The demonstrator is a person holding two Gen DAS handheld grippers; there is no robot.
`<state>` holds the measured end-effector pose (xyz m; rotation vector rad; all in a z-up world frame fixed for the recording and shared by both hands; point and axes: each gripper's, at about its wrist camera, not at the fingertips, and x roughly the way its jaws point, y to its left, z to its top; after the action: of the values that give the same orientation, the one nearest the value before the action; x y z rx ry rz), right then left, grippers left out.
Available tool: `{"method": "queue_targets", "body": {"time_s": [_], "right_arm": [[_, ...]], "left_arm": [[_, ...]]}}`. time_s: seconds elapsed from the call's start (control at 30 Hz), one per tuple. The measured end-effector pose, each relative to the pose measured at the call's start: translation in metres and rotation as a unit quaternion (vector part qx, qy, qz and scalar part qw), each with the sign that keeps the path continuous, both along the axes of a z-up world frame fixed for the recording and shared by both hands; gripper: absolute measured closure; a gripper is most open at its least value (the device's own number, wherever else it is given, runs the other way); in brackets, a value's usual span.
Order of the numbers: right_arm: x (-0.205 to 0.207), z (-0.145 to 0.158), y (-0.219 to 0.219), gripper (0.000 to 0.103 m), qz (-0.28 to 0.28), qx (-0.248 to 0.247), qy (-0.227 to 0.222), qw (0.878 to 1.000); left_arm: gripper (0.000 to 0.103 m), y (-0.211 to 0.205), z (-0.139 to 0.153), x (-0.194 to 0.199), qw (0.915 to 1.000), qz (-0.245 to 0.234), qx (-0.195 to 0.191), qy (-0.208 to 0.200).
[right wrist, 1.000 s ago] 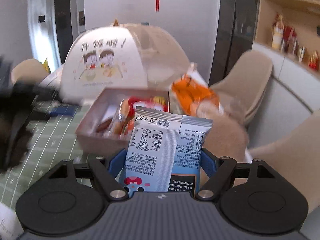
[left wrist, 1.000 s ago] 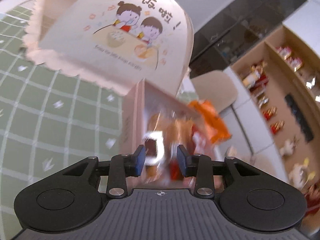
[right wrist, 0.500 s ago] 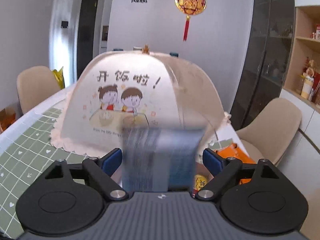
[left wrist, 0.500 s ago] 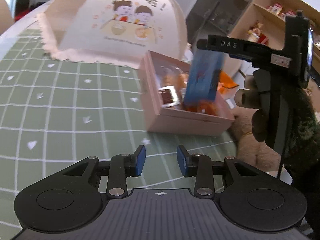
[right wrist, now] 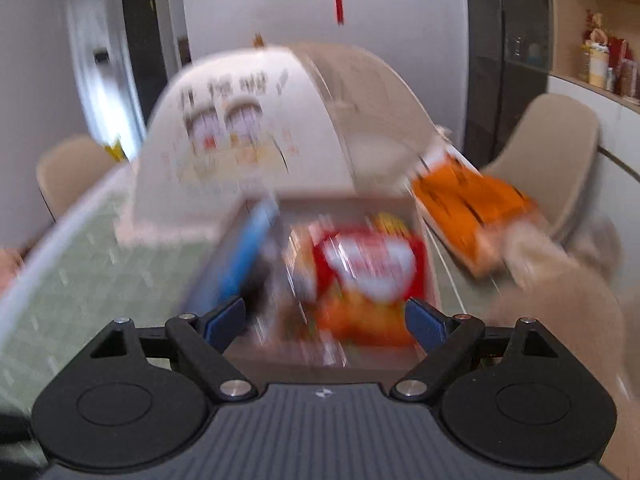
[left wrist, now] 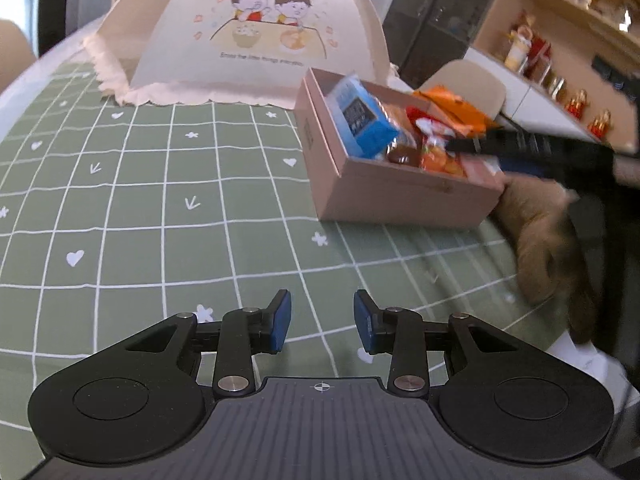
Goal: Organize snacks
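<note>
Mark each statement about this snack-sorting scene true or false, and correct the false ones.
1. The blue snack packet lies in the open pink cardboard box. True.
2. The left gripper holds a packet. False: nothing is between its jaws.
3. The box stands on a green checked tablecloth. True.
4. The dome-shaped mesh food cover sits over the box. False: it stands behind the box.
5. The right gripper is clamped shut. False: it is open.
</note>
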<state>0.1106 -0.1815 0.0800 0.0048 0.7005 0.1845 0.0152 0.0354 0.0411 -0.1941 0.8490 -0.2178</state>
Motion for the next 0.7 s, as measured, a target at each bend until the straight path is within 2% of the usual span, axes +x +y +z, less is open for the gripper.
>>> {"method": "queue_targets", "body": {"time_s": [0.13, 0.27, 0.43, 0.57, 0.7], "right_arm": [[-0.037, -0.038, -0.002, 0.015, -0.004, -0.022, 0.043, 0.999], [-0.059, -0.068, -0.001, 0.014, -0.016, -0.038, 0.076, 0.996], [-0.076, -0.076, 0.0, 0.013, -0.03, -0.036, 0.039, 0.998], [-0.078, -0.079, -0.002, 0.006, -0.05, -0.032, 0.034, 0.998], [-0.078, -0.076, -0.001, 0.006, -0.061, -0.036, 0.032, 0.997]], "left_arm": [[0.065, -0.017, -0.018, -0.003, 0.9992, 0.005, 0.039, -0.008], [0.064, -0.035, -0.026, -0.012, 0.9948, -0.005, 0.086, -0.054], [0.064, -0.056, -0.037, -0.018, 0.9865, -0.004, 0.127, -0.103], [0.064, -0.06, -0.037, -0.014, 0.9872, 0.007, 0.121, -0.104], [0.064, -0.068, -0.037, -0.011, 0.9856, 0.017, 0.132, -0.104]]}}
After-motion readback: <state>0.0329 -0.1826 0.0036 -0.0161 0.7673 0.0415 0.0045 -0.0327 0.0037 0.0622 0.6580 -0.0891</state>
